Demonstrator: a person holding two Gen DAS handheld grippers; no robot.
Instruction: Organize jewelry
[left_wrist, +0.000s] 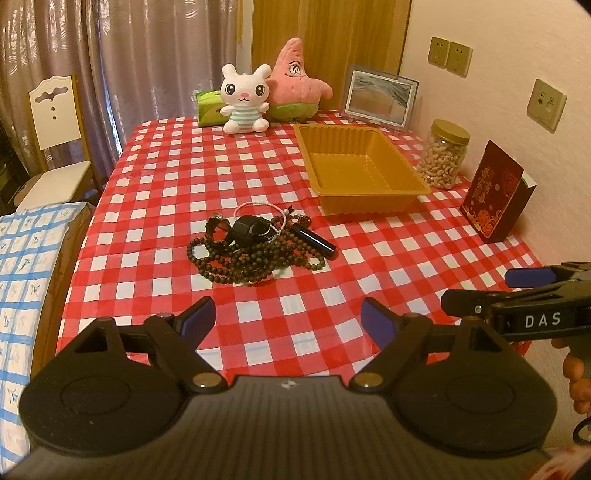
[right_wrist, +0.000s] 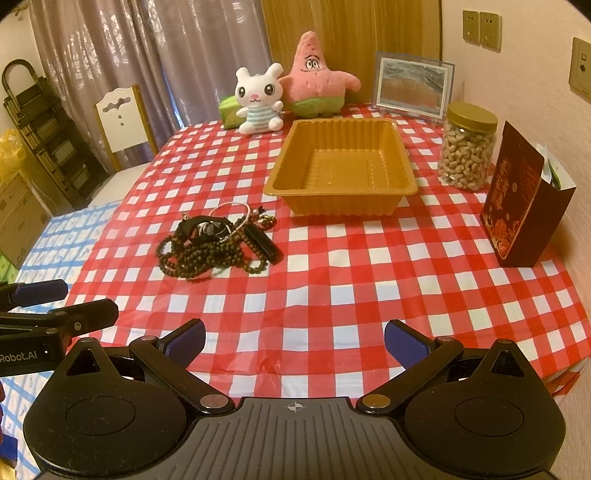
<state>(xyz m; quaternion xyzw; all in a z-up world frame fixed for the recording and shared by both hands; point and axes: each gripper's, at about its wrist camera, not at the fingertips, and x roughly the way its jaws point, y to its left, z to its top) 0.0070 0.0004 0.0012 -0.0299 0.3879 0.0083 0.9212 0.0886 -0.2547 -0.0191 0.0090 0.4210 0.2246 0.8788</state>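
Where beads tangle, ribbed tray — glossy, rectangular

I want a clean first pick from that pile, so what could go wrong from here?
1. The dark bead strands are tangled with the watch and pink bracelet; lifting one may drag the others.
2. The black tube lies on the beads and could roll off.
3. The gold tray looks light; a claw bump may shift it.

My left wrist view looks forward over the near table edge; my right wrist view does likewise from farther right. Both share the jewelry, tray and toys, well ahead.
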